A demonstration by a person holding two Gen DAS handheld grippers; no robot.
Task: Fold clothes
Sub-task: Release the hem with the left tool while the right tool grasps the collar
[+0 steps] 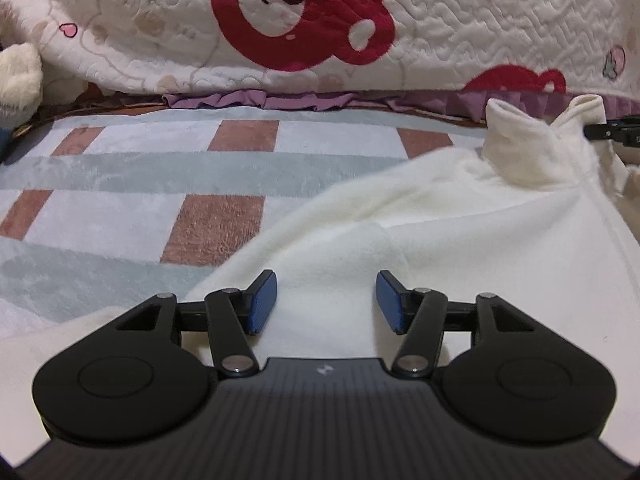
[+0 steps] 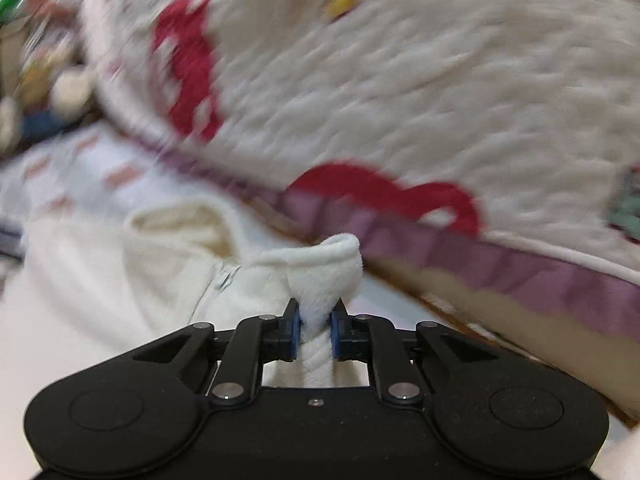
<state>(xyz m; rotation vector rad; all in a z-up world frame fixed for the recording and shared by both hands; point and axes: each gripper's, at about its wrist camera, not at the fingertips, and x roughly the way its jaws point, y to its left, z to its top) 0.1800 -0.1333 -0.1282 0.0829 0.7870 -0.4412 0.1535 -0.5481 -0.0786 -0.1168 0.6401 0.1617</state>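
1. At the far left of the left wrist view, a cream plush toy (image 1: 18,76) sat at the edge of the bed, only partly in frame.
2. A checked blanket (image 1: 132,184) in pale blue, grey-green and reddish-brown squares covered the bed and filled the left half of that view.
3. Behind it lay a white quilt (image 1: 460,20) printed with a red bear face (image 1: 296,8); a purple frill (image 1: 248,101) ran along its lower edge.
4. The left gripper (image 1: 326,302) hung over the white fleece garment (image 1: 460,240), its blue pads (image 1: 262,302) spread apart. Bare fleece showed between them and nothing was pinched.
5. The garment lay on the blanket, spreading from the middle of the view to the right, with its collar (image 1: 516,148) standing up at the far end.
6. At the right edge of that view, the black tip of the right gripper (image 1: 608,131) reached the collar.
7. In the right wrist view, which was blurred, the blanket showed at the left, and the garment (image 2: 120,280) with its zip (image 2: 226,278) lay in the lower left.
8. The right gripper (image 2: 315,332) was pinching a bunched fold of the collar (image 2: 324,264) between its pads (image 2: 295,334), and the fleece bulged up above them.
9. The quilt (image 2: 400,80) and its frill (image 2: 520,268) ran across the right side behind the collar.
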